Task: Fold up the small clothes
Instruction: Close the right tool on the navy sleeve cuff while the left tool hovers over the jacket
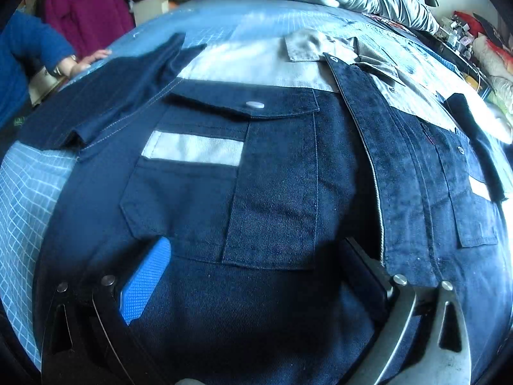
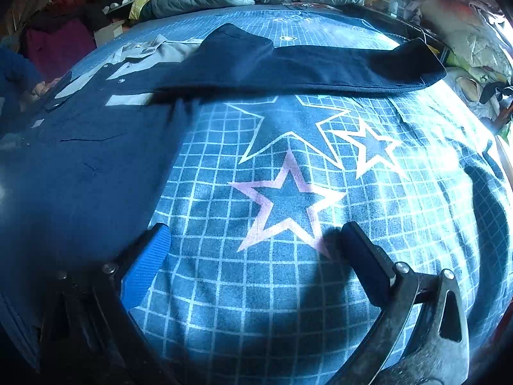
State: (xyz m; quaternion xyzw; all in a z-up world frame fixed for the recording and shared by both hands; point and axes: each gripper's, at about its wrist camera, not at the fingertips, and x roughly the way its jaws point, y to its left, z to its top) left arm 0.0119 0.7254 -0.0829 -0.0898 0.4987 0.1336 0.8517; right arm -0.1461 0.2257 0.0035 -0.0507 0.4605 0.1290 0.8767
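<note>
Both grippers gape empty, the left gripper (image 1: 256, 276) over the navy work jacket (image 1: 275, 192) spread flat on the star-print sheet (image 2: 288, 272), the right gripper (image 2: 253, 256) beside it, so pinch the outstretched sleeve (image 2: 288, 64) cleanly.

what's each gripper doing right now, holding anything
left gripper: open, empty, over the navy jacket
right gripper: open, empty, over the star blanket

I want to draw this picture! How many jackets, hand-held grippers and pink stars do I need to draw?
Jacket: 1
Hand-held grippers: 2, left and right
Pink star: 1
Total: 4
</note>
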